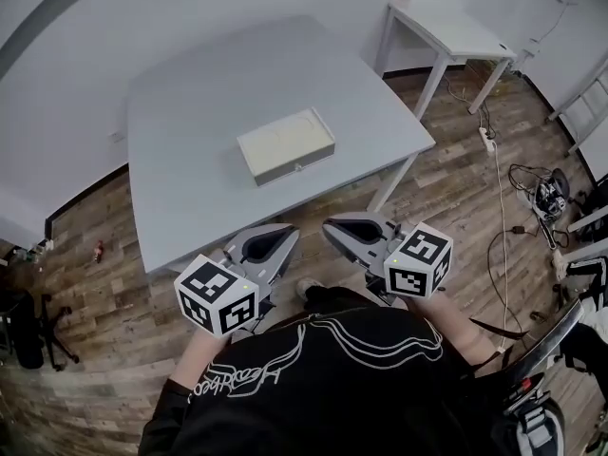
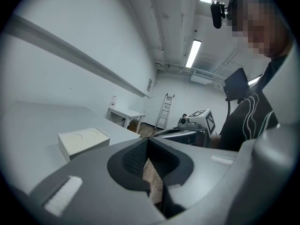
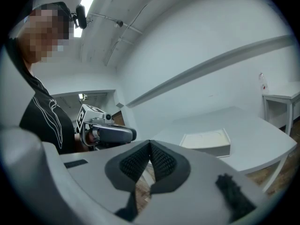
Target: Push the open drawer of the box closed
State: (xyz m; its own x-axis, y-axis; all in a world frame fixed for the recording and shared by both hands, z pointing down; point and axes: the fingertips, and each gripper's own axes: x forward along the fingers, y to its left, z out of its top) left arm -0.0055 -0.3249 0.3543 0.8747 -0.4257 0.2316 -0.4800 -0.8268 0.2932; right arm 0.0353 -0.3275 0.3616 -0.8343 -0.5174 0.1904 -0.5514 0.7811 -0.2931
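So the box (image 1: 286, 145) sits about mid-way across the grey table (image 1: 209, 74), lying flat, with its long axis running left to right from where the person stands and the right end swung a bit further away. One long side faces the person, and the head view shows a small dark handle (image 1: 299, 168) on it, so that's the drawer front. Honestly I can't tell from any angle how far the drawer sticks out. The gripper views don't show the handle at all, but they do show two shallow round dents on the cream top, which the head view barely hints at. Both tools are well apart from the box, held off the table's near edge over the wood floor (image 1: 456, 198), close to the person's chest and angled in toward each other. The left gripper (image 1: 277, 239) has its jaws closed tip to tip with nothing between them, just floor showing through the slot below the pads, and the right gripper (image 1: 342, 228) is the same, closed and empty. The left gripper view also catches a ladder (image 2: 165, 110) by the far wall and a small white table (image 2: 125, 113).
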